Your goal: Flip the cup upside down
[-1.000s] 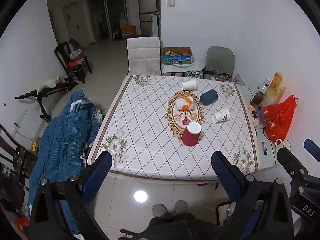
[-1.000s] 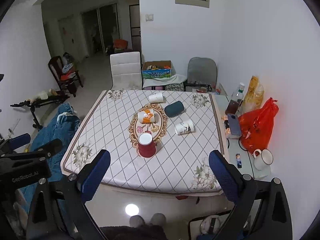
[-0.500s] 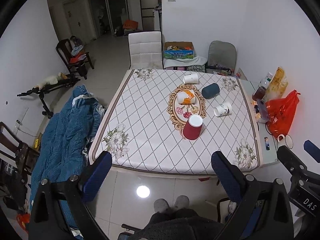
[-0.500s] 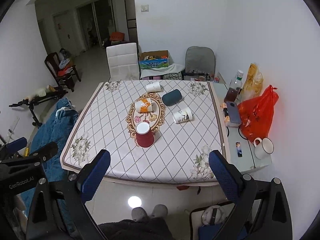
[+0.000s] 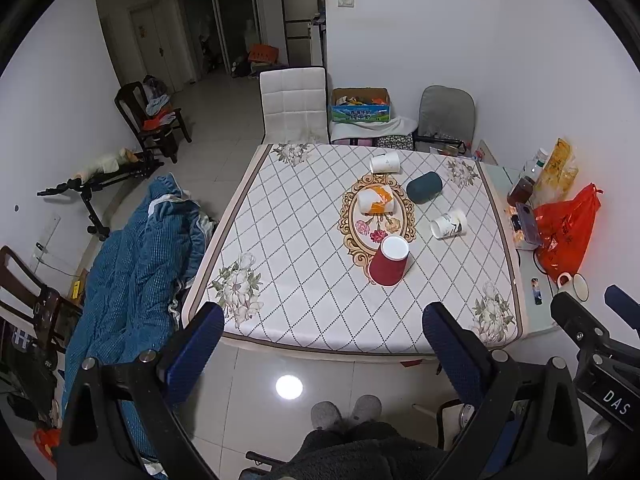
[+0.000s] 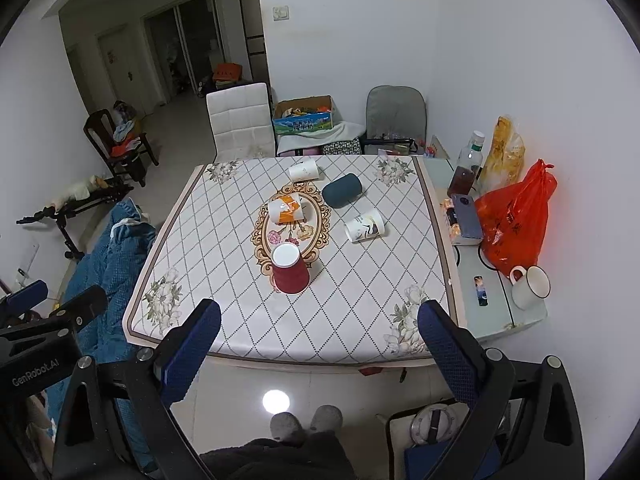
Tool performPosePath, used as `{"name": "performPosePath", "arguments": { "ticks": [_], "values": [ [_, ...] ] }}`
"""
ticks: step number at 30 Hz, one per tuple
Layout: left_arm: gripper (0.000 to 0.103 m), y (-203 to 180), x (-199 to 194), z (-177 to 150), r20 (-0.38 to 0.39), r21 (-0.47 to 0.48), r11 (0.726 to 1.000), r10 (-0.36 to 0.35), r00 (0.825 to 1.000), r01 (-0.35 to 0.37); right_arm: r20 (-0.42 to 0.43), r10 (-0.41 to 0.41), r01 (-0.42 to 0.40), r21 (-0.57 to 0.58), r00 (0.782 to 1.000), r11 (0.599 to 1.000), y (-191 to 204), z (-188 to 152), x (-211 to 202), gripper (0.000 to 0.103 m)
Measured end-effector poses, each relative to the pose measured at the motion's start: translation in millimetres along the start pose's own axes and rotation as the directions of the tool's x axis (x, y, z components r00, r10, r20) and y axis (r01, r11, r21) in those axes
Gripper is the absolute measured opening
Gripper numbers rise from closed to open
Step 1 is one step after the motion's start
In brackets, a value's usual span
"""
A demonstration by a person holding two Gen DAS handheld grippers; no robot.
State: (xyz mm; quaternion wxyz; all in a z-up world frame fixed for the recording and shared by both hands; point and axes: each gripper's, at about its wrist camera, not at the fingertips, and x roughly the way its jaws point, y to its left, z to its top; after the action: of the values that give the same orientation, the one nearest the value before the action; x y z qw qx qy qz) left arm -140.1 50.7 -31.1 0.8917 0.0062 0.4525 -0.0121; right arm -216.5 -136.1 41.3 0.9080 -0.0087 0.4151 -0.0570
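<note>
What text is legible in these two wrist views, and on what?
"DAS": black body of the right gripper, seen in the left wrist view.
"GenRobot.AI": black body of the left gripper, seen in the right wrist view.
Blue-green cardboard box: white print, too blurred.
Red plastic bag: dark print, unreadable.

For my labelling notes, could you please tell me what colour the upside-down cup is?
The cup is dark red with a white base; the right wrist view shows it best.
</note>
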Motion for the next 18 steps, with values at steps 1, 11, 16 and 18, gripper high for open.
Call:
{"name": "performPosePath", "arguments": {
  "ticks": [1,11,16,18],
  "values": [
    [0.102,0.0,-0.8,0.6,0.001,0.002,1.0,-0.001,1.0,0.001,0.0,0.0,0.0,0.001,1.0,1.0,0.8,0.2,0.8,0.101],
    [0.102,-0.6,-4.6,4.9,0.008,0.015,1.0,-0.01,1.0,0.01,-0.003,-0.002,0.002,0.005,1.0,1.0,1.4,-0.1,2.7,0.101],
    [0.102,-2.8,-4.9,3.5,0.011,0.021,1.0,-0.017,1.0,0.017,-0.012,-0.012,0.012,0.016,1.0,1.0,1.4,-4.8,3.5,0.101],
    [0.102,-2.9,-5.9,2.7,0.013,0.023,1.0,-0.021,1.0,0.02,-0.012,-0.014,0.014,0.018,1.0,1.0,1.5,-5.3,3.2,0.101]
  ]
}}
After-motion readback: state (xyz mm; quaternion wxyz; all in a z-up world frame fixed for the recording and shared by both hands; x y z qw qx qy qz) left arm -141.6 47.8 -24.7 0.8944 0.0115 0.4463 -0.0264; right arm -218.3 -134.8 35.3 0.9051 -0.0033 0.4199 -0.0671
